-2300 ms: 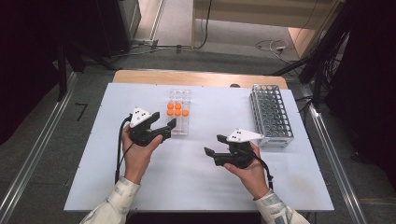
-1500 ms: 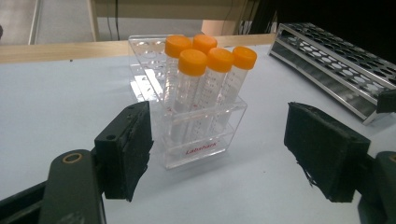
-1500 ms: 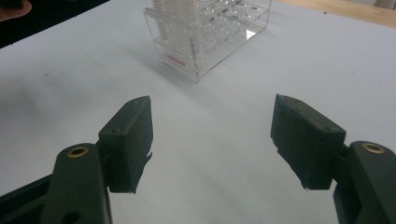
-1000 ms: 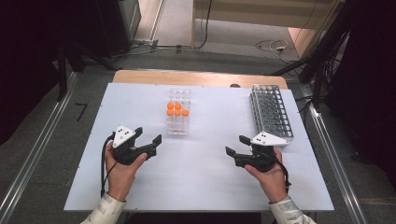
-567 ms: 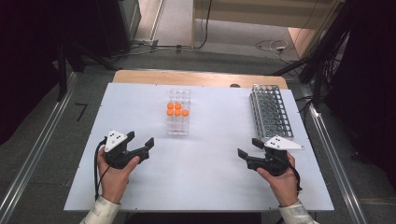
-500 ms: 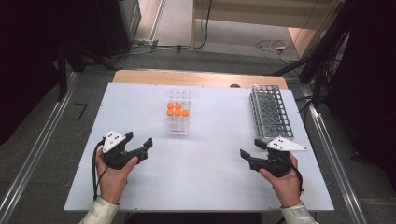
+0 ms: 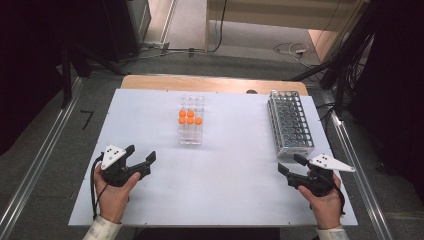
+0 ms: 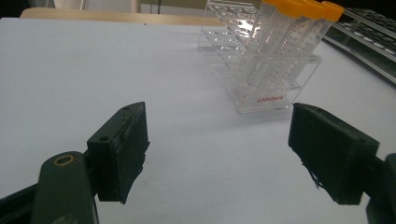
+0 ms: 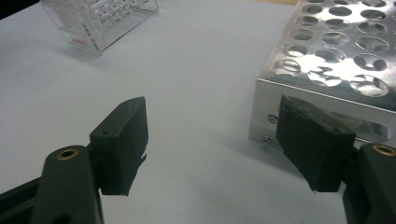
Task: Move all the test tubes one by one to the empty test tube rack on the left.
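Both grippers have drawn back toward the person's edge of the white table point(image 7: 230, 200) over the last two seconds or so: earlier they sat near the middle of the board, close to the racks, and since then each has slid outward and nearer the person, with only a small further shift in the last half second. The left gripper point(image 7: 142, 160) now rests at the near left of the table, held in the left hand point(image 7: 112, 192), its jaws spread wide with nothing between them; the left gripper view shows bare table between the two black pads. The right gripper point(image 7: 290, 165) lies at the near right in the right hand point(image 7: 322, 200), likewise spread apart and empty. The clear plastic rack point(image 7: 191, 125) has stayed in place at the middle of the table, with four orange-capped tubes point(image 7: 190, 117) standing upright in it, grouped toward the middle of the rack. It lies well ahead of the left gripper and off to its right; in the left gripper view the clear plastic rack point(image 8: 261, 70) stands beyond the gap between the jaws, toward the right one, apart from both. The metal rack point(image 7: 290, 125) has not moved either; its near end is just ahead of the right gripper, and in the right gripper view its near corner point(image 9: 322, 88) sits just beyond the right jaw, without touching it.
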A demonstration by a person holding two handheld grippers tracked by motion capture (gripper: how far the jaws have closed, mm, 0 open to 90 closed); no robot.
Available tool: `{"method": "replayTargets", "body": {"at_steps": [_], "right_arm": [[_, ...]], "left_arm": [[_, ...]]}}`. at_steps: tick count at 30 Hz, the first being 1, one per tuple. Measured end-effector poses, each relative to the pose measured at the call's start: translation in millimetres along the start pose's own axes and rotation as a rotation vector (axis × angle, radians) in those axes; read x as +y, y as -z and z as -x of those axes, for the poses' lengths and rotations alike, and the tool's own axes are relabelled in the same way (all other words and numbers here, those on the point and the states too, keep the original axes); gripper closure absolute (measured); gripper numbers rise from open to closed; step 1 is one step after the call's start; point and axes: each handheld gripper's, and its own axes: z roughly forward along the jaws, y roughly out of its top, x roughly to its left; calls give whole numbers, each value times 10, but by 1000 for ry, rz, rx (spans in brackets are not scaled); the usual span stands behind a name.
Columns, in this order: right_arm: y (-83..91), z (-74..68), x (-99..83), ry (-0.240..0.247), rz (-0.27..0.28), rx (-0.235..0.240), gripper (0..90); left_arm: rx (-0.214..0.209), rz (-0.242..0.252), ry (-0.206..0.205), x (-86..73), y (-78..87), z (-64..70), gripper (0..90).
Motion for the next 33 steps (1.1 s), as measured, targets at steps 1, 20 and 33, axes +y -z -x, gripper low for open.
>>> {"method": "replayTargets", "body": {"at_steps": [1,20,33], "right_arm": [[16,16,-6,-4,0,-5,240],[242,393,-202,-86,-7,-124,238],[158,617,-388,-115,-97,-222,200]], "left_arm": [[2,2,5,-3,6,-5,201],[78,-26,29,-113,150,-294,197],[135,-98,23,-222,80,-415,183]]}}
